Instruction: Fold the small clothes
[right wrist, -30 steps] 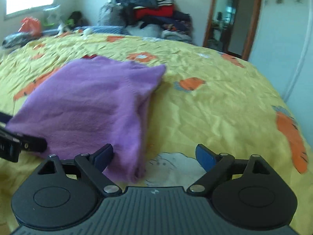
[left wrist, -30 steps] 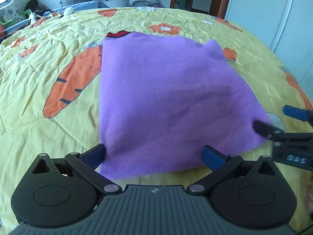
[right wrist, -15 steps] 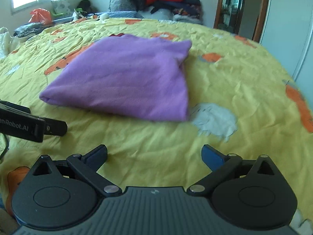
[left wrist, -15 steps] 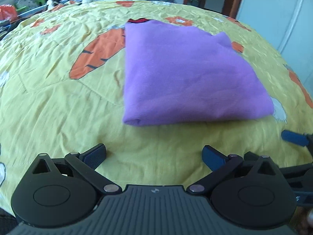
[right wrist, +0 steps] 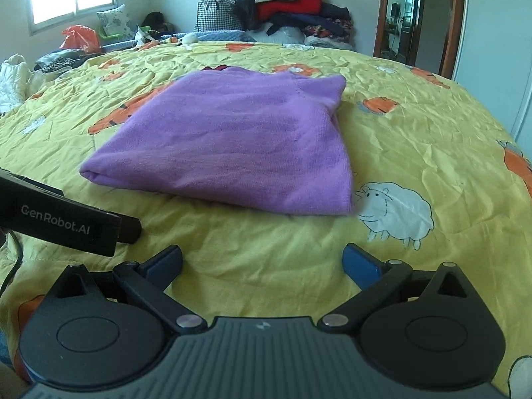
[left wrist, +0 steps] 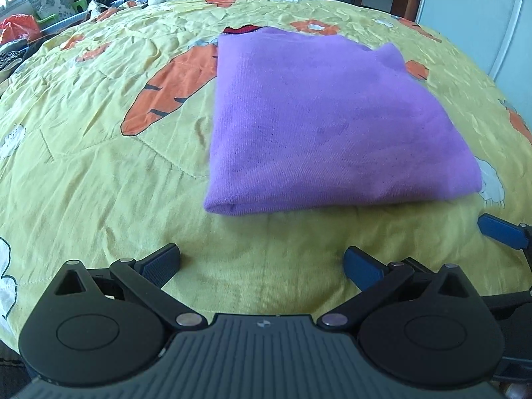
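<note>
Hovering low over the near edge of the bed, the left hand-held gripper (left wrist: pixel 261 261) was released, its blue pads spread wide with nothing between them, and the right hand-held gripper (right wrist: pixel 262 261) hung beside it just as empty and spread. Both sat short of the cloth, apart from it, above the yellow carrot-print bedspread (left wrist: pixel 99 173).

Beyond them lay the purple knit garment (left wrist: pixel 319 123), folded into a flat, thick rectangle near the middle of the bed. Its rounded fold edge faced the grippers, while the far end showed an uneven corner and a sliver of red cloth (left wrist: pixel 241 30) peeping out at the back. Its long axis seemed to run away from the grippers toward the headboard side, though the fisheye made that hard to judge.

Judging by the tidy shape, the fold on this piece looked finished or one halving short. A further fold would call for pinching both near corners and carrying them to the far edge. Farther back, a heap of clothes (right wrist: pixel 282 3) stood against the wall.
</note>
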Available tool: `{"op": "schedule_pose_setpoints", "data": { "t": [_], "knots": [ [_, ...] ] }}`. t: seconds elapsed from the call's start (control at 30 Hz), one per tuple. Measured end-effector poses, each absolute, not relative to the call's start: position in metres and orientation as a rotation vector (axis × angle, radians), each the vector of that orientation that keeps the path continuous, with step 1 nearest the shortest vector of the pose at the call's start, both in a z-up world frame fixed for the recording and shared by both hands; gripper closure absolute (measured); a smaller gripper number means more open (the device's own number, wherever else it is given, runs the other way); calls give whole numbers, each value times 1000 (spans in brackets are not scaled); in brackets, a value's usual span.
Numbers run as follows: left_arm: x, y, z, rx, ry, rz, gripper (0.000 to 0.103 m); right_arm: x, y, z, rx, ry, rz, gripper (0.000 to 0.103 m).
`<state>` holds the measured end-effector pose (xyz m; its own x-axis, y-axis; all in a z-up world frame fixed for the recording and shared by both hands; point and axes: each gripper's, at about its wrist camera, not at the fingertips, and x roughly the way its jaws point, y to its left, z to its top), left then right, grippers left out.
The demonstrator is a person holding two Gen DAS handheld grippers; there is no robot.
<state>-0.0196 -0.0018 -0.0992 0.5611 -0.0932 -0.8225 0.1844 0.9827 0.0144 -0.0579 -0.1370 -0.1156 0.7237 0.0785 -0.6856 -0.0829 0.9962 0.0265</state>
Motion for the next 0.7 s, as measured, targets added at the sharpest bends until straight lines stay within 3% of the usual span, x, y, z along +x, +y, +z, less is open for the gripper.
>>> {"op": "schedule_pose_setpoints", "data": {
  "t": [0.7],
  "knots": [
    [-16,1,-100,70,929,-136,0,-42,-130,-117,-19,745,127,0]
  ]
}}
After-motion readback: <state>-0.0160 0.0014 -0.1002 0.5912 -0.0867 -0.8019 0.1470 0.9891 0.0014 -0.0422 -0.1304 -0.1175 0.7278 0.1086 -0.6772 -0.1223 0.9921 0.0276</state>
